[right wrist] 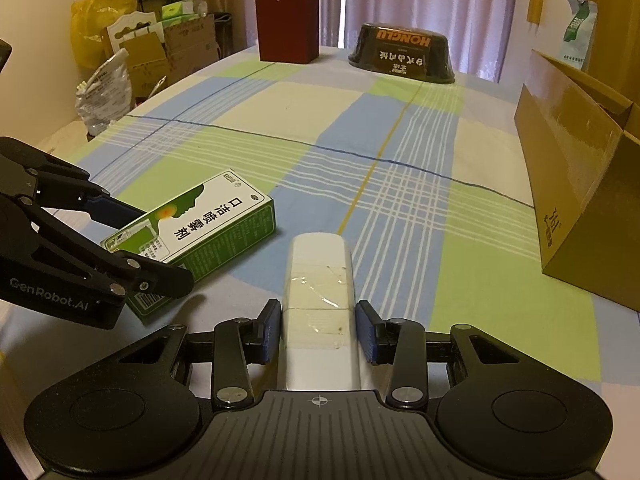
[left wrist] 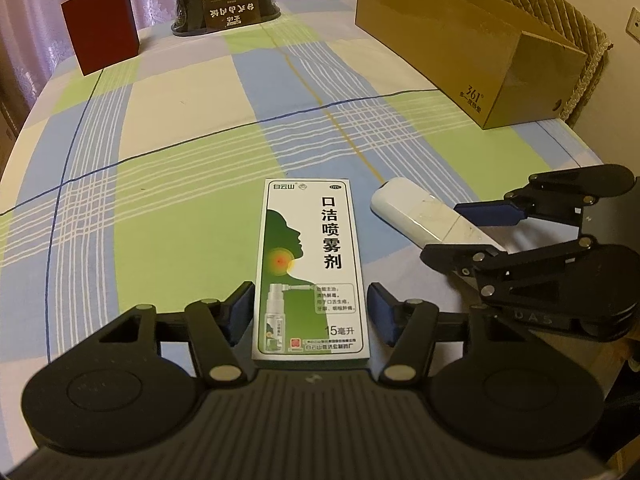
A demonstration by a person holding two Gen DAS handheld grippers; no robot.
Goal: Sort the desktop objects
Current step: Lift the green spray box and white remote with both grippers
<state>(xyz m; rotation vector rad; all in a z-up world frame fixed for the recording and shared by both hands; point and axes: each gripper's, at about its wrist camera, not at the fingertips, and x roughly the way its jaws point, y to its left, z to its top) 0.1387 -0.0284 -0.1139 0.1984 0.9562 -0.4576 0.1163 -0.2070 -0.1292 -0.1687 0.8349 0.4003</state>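
Near table's front edge, your left gripper (left wrist: 311,316) straddles green-white cardboard spray box (left wrist: 311,268), jaws wide; right gripper (right wrist: 318,330) brackets taped white plastic remote (right wrist: 318,292), jaws unclosed, poised for pickup.

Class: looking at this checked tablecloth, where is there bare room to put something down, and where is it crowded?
Free: the wide middle of the tablecloth, bordered by the red box, black bowl and cardboard box. Crowded: the near edge, where both claws straddle the spray carton and white case.
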